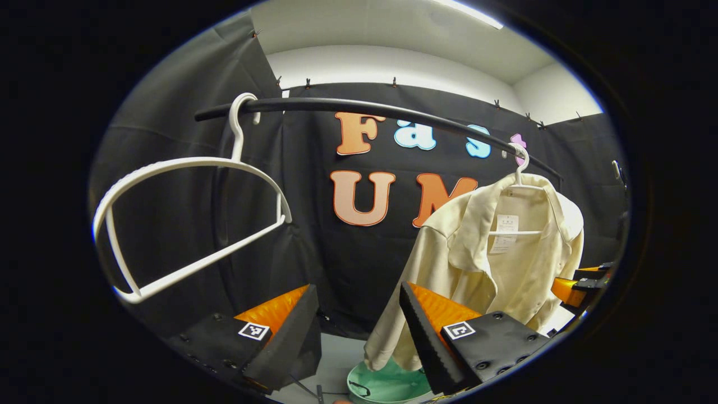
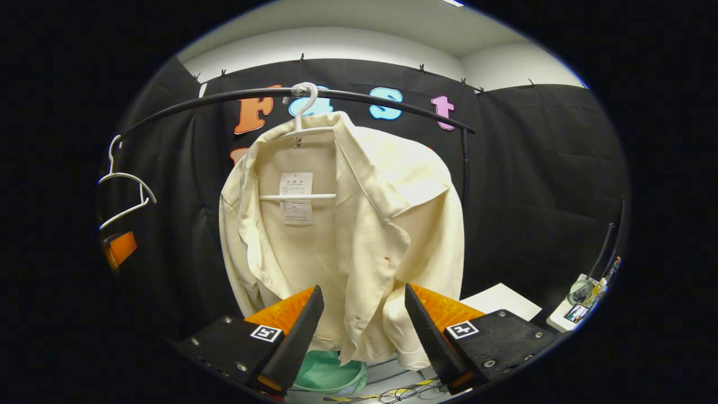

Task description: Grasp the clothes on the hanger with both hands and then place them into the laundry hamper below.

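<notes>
A cream shirt (image 2: 359, 224) hangs on a white hanger (image 2: 300, 112) from a black rail (image 2: 224, 98). In the right gripper view my right gripper (image 2: 363, 322) stands open just in front of the shirt's lower hem, its fingers either side of the cloth but apart from it. My left gripper (image 1: 359, 320) is open with nothing between its fingers; the shirt (image 1: 493, 264) hangs to its right. Below the shirt sits the green laundry hamper (image 1: 387, 384), also visible in the right gripper view as the hamper (image 2: 331, 376). The other gripper's orange finger (image 1: 569, 290) shows at the far right.
An empty white hanger (image 1: 185, 224) hangs on the rail (image 1: 359, 106) at the left, close to my left gripper. A white sheet (image 2: 499, 300) and a small device (image 2: 580, 306) lie at the right. Cables (image 2: 404, 393) lie on the floor.
</notes>
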Demonstrator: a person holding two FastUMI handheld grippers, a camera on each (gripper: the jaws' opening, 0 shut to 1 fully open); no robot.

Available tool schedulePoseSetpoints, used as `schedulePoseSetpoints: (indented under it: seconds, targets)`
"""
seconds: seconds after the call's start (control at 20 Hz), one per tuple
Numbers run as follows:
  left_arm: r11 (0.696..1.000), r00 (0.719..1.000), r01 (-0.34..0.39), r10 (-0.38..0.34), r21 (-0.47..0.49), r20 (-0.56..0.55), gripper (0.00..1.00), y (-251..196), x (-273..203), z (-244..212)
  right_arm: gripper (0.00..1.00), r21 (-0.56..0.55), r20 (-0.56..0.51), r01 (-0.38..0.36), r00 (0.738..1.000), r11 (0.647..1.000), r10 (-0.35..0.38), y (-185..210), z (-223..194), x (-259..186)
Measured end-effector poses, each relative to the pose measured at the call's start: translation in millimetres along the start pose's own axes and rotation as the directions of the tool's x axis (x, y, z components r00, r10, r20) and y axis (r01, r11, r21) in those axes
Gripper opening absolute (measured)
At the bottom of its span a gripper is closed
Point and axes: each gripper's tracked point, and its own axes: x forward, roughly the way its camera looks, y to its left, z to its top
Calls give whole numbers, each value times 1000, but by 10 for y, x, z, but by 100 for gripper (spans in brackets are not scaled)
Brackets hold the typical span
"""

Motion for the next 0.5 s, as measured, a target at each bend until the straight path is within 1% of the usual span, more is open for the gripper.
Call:
schedulePoseSetpoints:
  seconds: [0.15,0.25,0.5]
  targets:
    - [1000,1000,-13,13,-10,-9,96,87,-22,-38,88,-33,12,12,1000,999,-11,68,49,157]
    - [1000,1000,-23,23,-12,-11,96,150,-23,-56,87,-40,16,25,1000,999,-24,91,54,250]
    - [999,999,-44,43,-14,-22,96,247,-16,-108,87,-41,13,99,995,994,-98,57,67,499]
